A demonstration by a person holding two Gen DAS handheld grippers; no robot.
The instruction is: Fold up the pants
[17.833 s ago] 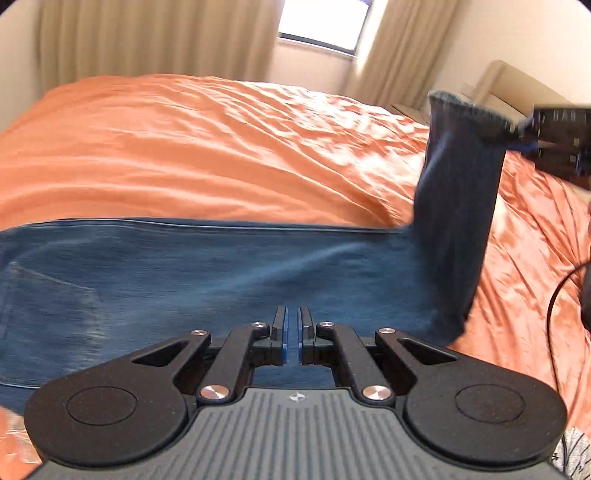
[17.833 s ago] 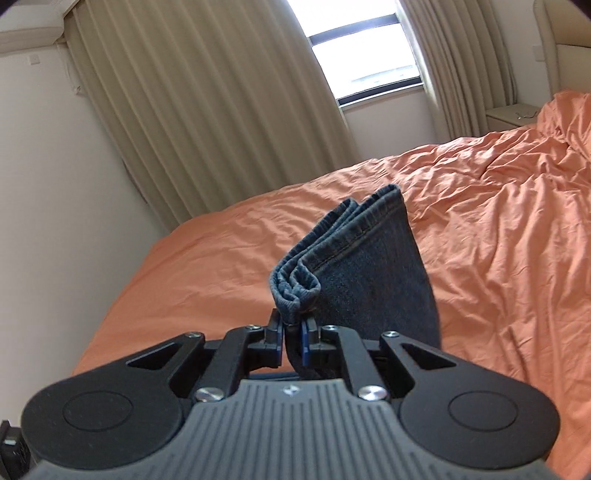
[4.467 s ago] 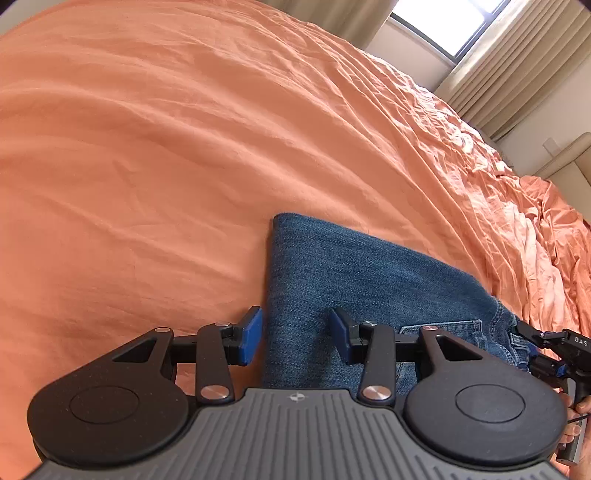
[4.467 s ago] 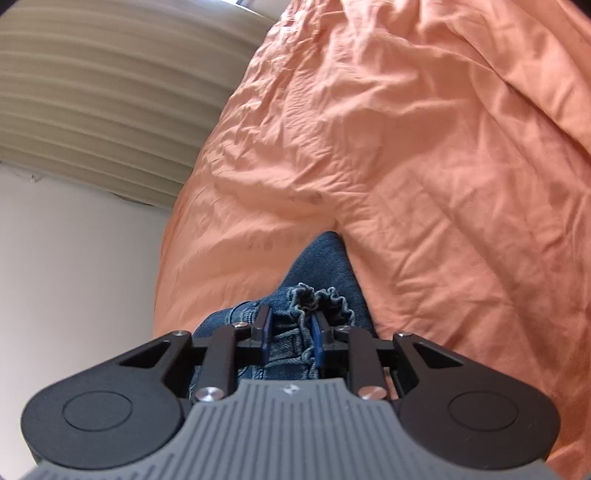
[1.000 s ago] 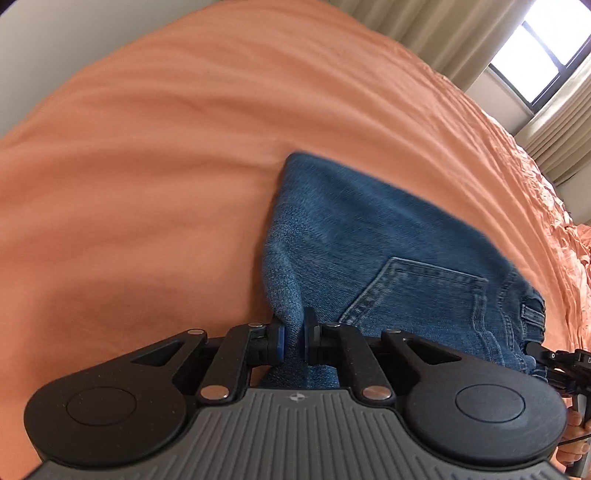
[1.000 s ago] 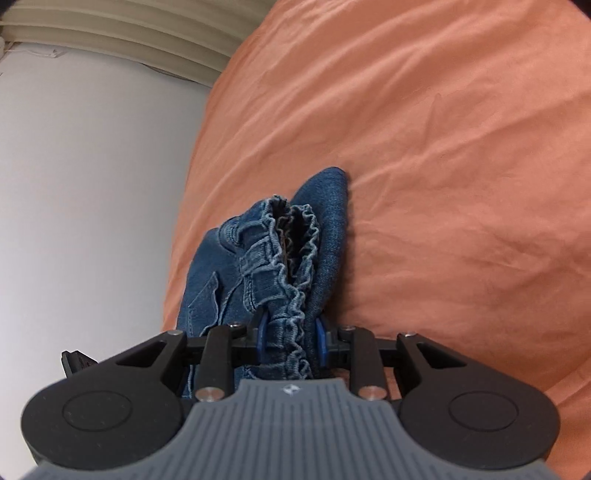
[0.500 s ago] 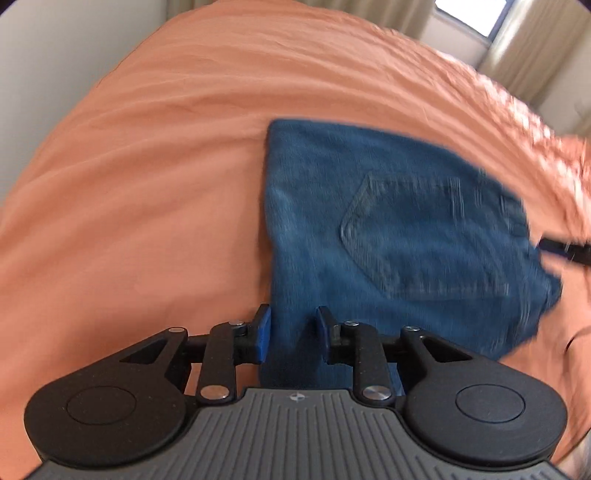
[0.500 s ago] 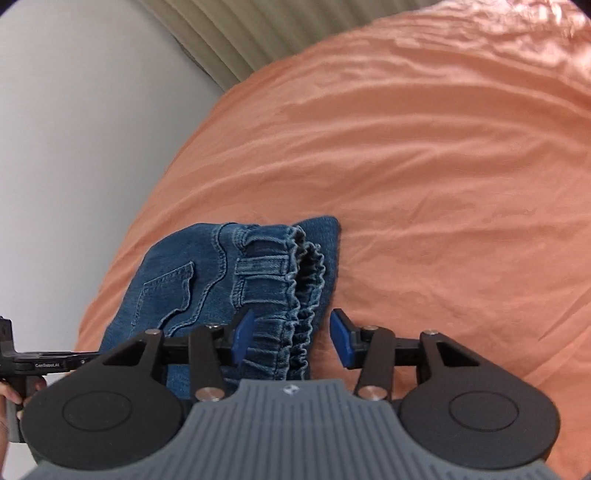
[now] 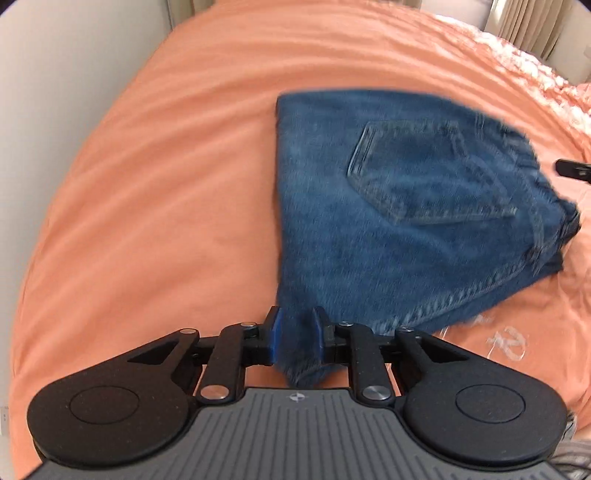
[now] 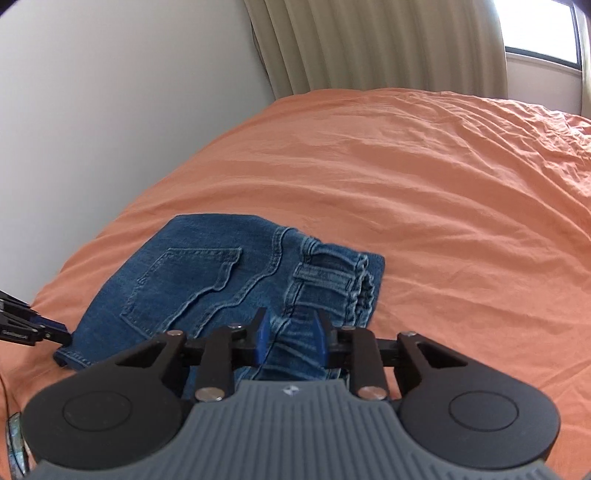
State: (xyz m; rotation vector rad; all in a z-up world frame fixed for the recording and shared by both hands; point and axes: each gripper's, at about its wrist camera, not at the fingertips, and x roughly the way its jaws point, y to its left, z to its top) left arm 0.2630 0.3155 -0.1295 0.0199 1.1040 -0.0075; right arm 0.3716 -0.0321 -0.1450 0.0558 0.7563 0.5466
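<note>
The folded blue jeans point(image 9: 388, 203) lie flat on the orange bedcover point(image 9: 147, 184), back pocket up. My left gripper point(image 9: 296, 334) hovers over their near left corner. Its jaws are closing, a narrow gap apart, and denim shows in the gap without being lifted. In the right wrist view the jeans point(image 10: 207, 280) have their gathered waistband towards my right gripper point(image 10: 290, 334). This gripper's jaws are closing too, and the denim seen between them lies flat on the bedcover point(image 10: 443, 184). Each gripper's tip shows at the edge of the other's view: right gripper point(image 9: 572, 170), left gripper point(image 10: 33, 325).
A pale wall point(image 10: 110, 92) runs along the bed's left side. Beige curtains point(image 10: 369, 44) and a window point(image 10: 543, 29) stand beyond the far end. The bedcover stretches wide and wrinkled to the right of the jeans.
Both grippers let go of the jeans, opened wide, then narrowed again while rising and rolling. The jeans now lie flat instead of bunched in the jaws.
</note>
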